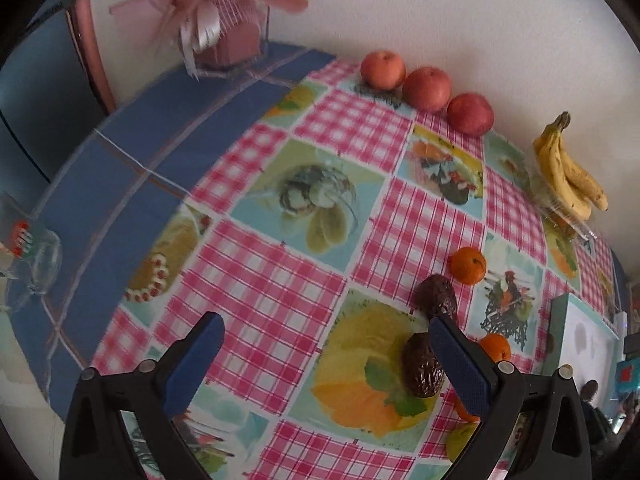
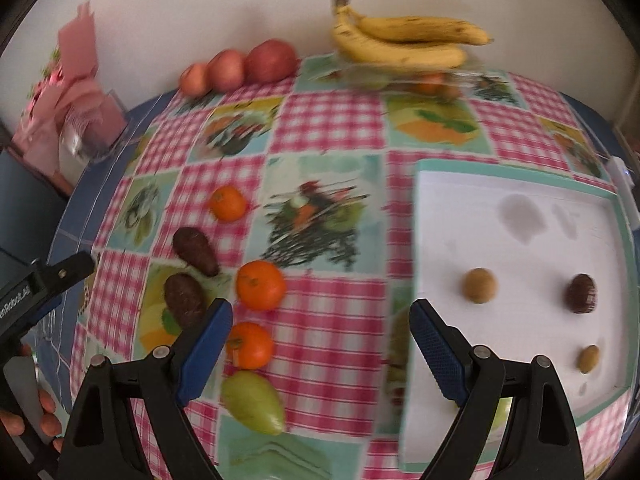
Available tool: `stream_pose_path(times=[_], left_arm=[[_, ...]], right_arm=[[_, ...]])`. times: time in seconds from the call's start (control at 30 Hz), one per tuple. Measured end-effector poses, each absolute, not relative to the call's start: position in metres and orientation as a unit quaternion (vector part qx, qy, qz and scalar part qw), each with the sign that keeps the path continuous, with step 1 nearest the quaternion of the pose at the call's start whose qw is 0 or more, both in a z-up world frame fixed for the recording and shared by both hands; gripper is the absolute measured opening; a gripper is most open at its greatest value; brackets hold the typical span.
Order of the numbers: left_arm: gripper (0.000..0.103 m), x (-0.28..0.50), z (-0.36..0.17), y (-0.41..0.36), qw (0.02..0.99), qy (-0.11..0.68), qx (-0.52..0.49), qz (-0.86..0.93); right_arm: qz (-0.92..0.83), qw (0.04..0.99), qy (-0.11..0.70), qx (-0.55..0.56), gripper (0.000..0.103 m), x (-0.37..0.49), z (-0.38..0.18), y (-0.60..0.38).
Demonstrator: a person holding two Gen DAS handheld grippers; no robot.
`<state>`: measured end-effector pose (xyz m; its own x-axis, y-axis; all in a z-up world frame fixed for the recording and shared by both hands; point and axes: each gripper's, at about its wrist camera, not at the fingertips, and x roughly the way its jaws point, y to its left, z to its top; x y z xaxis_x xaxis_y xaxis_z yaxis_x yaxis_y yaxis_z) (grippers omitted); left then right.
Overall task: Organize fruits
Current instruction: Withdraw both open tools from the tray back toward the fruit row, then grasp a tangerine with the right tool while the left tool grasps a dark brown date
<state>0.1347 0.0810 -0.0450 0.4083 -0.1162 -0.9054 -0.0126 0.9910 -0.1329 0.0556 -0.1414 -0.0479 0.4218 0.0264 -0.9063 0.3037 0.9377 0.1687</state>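
Both jaws of the right hand-held gripper [image 2: 320,344] are spread wide with nothing between them, and the left hand-held gripper [image 1: 326,356] is likewise seen wide and empty. Loose fruit is laid out left of the white tray [image 2: 440,208]: three mandarins [image 2: 261,285], two avocados [image 2: 195,250] and a green pear [image 2: 253,402], the nearest mandarin just beside the right gripper's left finger. On the tray itself, three small fruits are already placed well apart. Beyond the tray, apples [image 2: 271,60] and bananas [image 2: 400,42] are lined along the wall. A mandarin is probably to be taken next; it should be straddled squarely and closed on gently, as round fruit is easily rolled across the surface [image 2: 336,120].
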Motion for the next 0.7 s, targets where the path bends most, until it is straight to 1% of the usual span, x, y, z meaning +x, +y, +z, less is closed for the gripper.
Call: stream_pose_path(times=[0.03,0.07,0.13,0.23,0.27,0.3,0.33,0.47,0.57,0.63,0.7], left_arm=[[0.103,0.136,-0.050,0.080,0.832,0.550,-0.062,-0.033],[0.103,0.138,-0.055,0.080,0.827,0.557,-0.065,-0.035],[0.103,0.141,-0.064,0.077,0.821,0.566,-0.065,-0.034],[0.103,0.145,-0.078,0.075,0.810,0.582,-0.067,-0.032],[0.103,0.145,-0.081,0.074,0.807,0.585,-0.070,-0.032],[0.103,0.145,-0.084,0.074,0.805,0.588,-0.074,-0.032],[0.103,0.146,-0.085,0.074,0.804,0.589,-0.077,-0.032],[0.103,0.145,-0.083,0.074,0.807,0.584,-0.080,-0.035],[0.103,0.144,-0.080,0.072,0.806,0.583,-0.088,-0.044],[0.103,0.145,-0.079,0.069,0.803,0.586,-0.090,-0.052],[0.103,0.145,-0.080,0.065,0.801,0.589,-0.088,-0.062]], right_arm=[[-0.080,0.827,0.535,0.153,0.088,0.057,-0.051,-0.137],[-0.077,0.825,0.539,0.151,0.083,0.059,-0.053,-0.133],[-0.069,0.820,0.549,0.149,0.077,0.063,-0.058,-0.125],[-0.061,0.815,0.559,0.141,0.076,0.068,-0.065,-0.115],[-0.059,0.813,0.562,0.139,0.074,0.069,-0.066,-0.112],[-0.056,0.812,0.564,0.136,0.068,0.070,-0.068,-0.109],[-0.054,0.811,0.567,0.134,0.066,0.072,-0.070,-0.107],[-0.046,0.804,0.579,0.128,0.064,0.075,-0.078,-0.098],[-0.040,0.800,0.586,0.120,0.055,0.075,-0.083,-0.091],[-0.041,0.798,0.590,0.118,0.052,0.074,-0.086,-0.090],[-0.042,0.797,0.591,0.117,0.043,0.074,-0.087,-0.091]])
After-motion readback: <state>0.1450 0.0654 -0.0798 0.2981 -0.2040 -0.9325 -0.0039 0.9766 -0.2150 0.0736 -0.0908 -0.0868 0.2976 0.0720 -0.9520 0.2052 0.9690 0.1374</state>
